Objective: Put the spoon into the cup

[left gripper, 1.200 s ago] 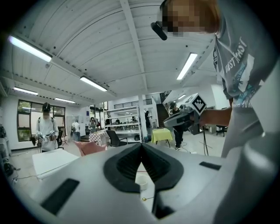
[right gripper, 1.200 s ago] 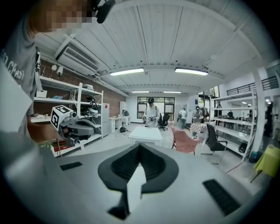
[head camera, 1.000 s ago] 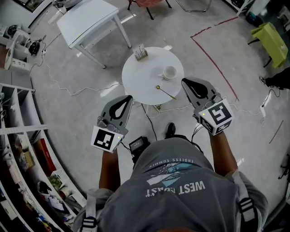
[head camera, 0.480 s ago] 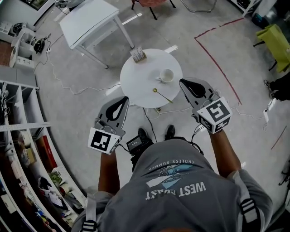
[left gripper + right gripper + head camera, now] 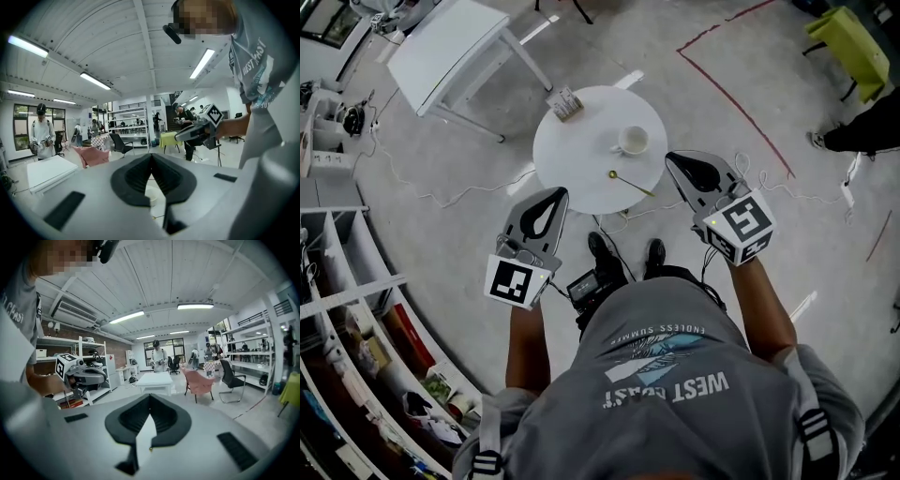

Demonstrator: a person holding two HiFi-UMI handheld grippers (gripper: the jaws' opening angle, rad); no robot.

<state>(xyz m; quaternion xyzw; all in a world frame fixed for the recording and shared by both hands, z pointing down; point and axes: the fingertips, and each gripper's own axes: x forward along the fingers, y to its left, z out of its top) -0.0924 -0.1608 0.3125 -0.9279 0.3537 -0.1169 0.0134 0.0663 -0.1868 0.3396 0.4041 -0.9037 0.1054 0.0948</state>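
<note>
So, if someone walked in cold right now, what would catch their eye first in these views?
First, the small round white table in the middle of the head view, with a white cup toward its right and a gold-coloured spoon lying loose near its front edge. Next, the two grey grippers flanking the table's near side, the left gripper and the right gripper, both shut and holding nothing.
</note>
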